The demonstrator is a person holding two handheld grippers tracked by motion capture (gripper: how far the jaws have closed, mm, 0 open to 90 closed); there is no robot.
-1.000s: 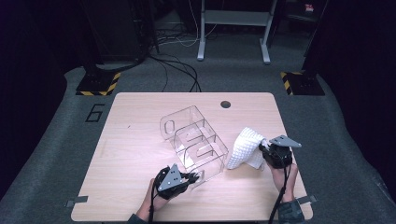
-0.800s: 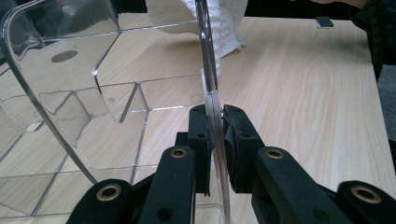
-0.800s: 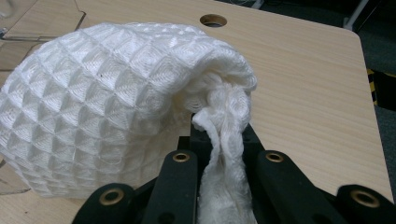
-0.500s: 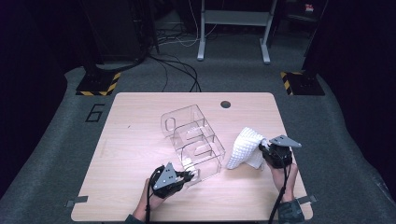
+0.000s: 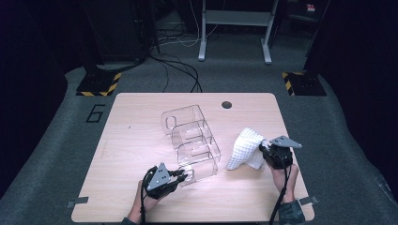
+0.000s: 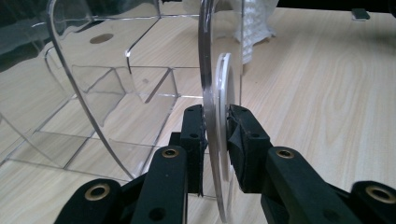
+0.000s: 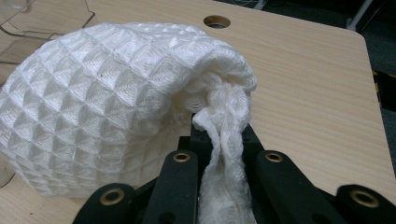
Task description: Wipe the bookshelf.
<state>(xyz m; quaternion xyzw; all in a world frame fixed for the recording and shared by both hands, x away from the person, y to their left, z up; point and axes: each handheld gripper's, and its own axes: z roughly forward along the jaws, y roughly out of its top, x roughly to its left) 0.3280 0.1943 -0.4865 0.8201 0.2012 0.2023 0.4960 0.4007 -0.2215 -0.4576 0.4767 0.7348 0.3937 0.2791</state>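
A clear acrylic organizer (image 5: 192, 140) with several compartments stands at mid table. My left gripper (image 5: 185, 176) is at its near end. In the left gripper view its jaws (image 6: 215, 116) straddle the organizer's upright end wall (image 6: 208, 70), which carries a white disc (image 6: 224, 93). The pads still touch both faces, though the jaws have just been opening a little. To the right, my right gripper (image 5: 263, 152) is shut on a bunched edge of a white waffle-weave cloth (image 5: 245, 147). The cloth (image 7: 107, 93) billows over and left of the gripper (image 7: 219, 135).
The wooden table (image 5: 141, 122) has a round cable hole (image 5: 226, 104) near its far edge. Tape tabs mark the front corners (image 5: 76, 203). Bare wood lies left of the organizer. Beyond the table are dark floor, cables and stand bases with striped tape.
My left hand and gripper have slid slightly left along the organizer's near end. The right gripper and the cloth have stayed put.
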